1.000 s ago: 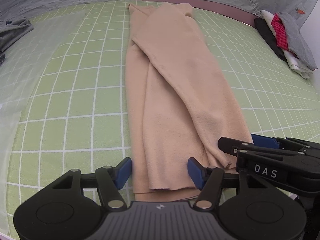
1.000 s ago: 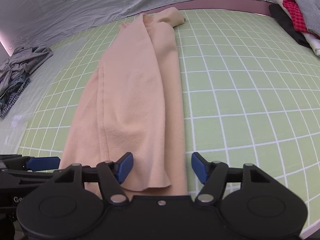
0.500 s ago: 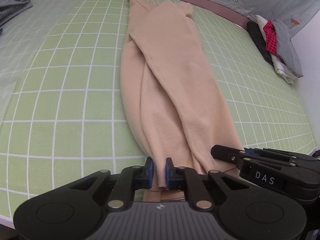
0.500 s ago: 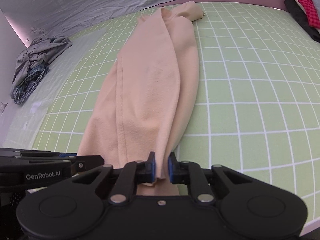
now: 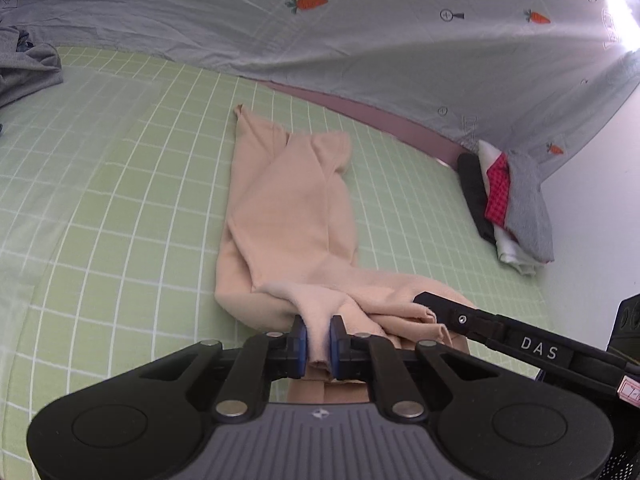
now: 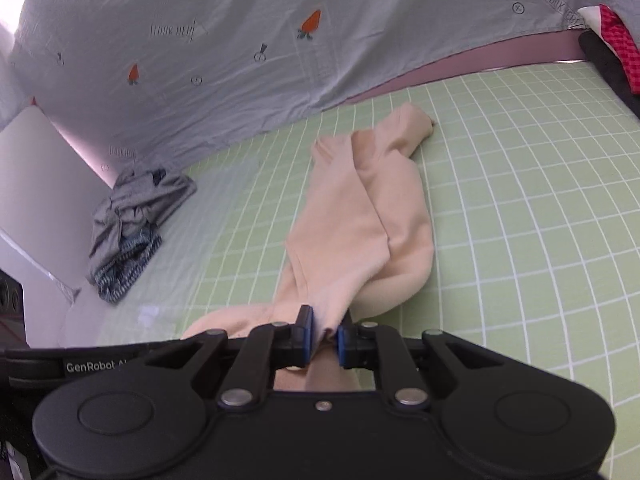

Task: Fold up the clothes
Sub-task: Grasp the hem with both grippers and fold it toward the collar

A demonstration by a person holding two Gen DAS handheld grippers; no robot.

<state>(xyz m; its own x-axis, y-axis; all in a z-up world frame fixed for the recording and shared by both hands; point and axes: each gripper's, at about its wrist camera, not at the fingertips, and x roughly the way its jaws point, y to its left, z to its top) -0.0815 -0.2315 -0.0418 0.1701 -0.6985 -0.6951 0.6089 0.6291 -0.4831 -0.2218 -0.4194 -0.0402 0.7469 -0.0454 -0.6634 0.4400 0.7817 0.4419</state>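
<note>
Tools [image 5: 318, 344] [image 6: 323, 336] clamping beige garment [image 5: 288, 216], green sheet [image 5: 120, 200]

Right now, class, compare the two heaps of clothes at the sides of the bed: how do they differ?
The pile by the right edge is stacked in flat folded layers: black, white, red check, grey. The heap by the left edge is crumpled, loose grey and blue cloth. Both lie on the green checked sheet, clear of the beige garment.
</note>
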